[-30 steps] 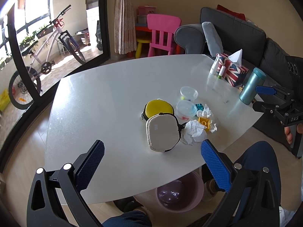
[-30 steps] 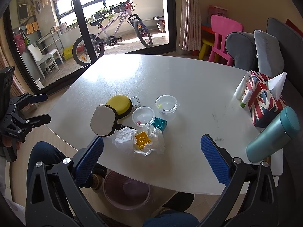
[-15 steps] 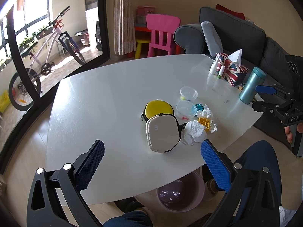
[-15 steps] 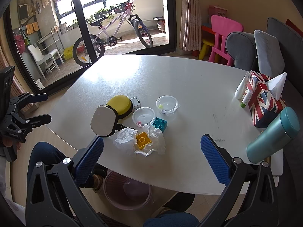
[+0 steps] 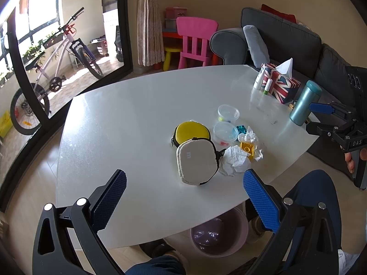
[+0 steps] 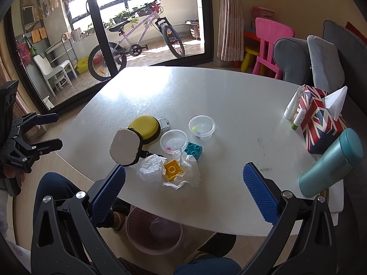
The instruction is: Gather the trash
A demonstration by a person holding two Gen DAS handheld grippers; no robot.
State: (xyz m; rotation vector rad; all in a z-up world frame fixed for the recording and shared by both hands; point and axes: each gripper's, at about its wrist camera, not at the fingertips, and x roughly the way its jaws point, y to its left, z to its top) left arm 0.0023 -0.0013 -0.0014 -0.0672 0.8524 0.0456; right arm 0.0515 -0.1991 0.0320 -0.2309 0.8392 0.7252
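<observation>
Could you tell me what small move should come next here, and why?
Probably lower the open right gripper onto the crumpled white tissue beside the yellow toy brick: both grippers are empty, and the pink waste bin waits under the table edge.

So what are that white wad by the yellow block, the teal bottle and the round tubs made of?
White wad: thin paper or tissue, matte, sharply creased.
Teal bottle: probably coated metal, judging by its smooth satin sheen.
Round tubs: clear glossy plastic; the table shows through.
</observation>
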